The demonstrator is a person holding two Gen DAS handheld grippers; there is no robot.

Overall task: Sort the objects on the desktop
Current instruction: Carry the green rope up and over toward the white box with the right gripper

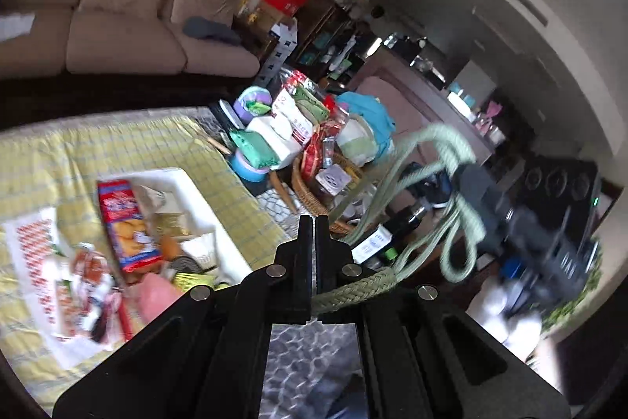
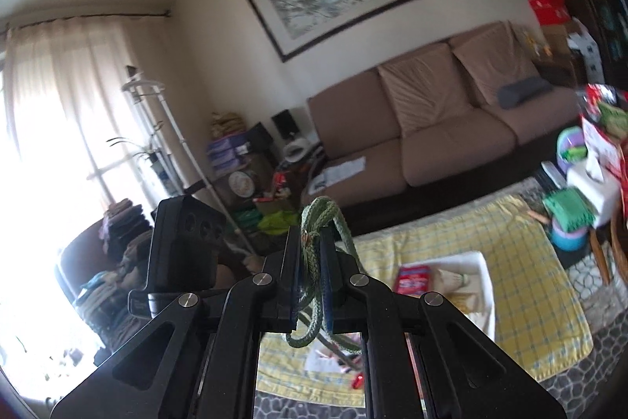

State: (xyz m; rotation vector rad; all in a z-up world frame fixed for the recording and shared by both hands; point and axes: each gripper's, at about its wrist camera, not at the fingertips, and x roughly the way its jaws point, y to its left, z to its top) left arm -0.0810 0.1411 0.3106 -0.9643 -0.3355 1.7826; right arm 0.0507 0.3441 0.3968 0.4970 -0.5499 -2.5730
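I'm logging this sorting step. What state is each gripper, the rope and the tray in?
left gripper: shut on the green rope.
right gripper: shut on the green rope, loops bunched between its fingers.
green rope: lifted, slack.
white tray: filled with packets.
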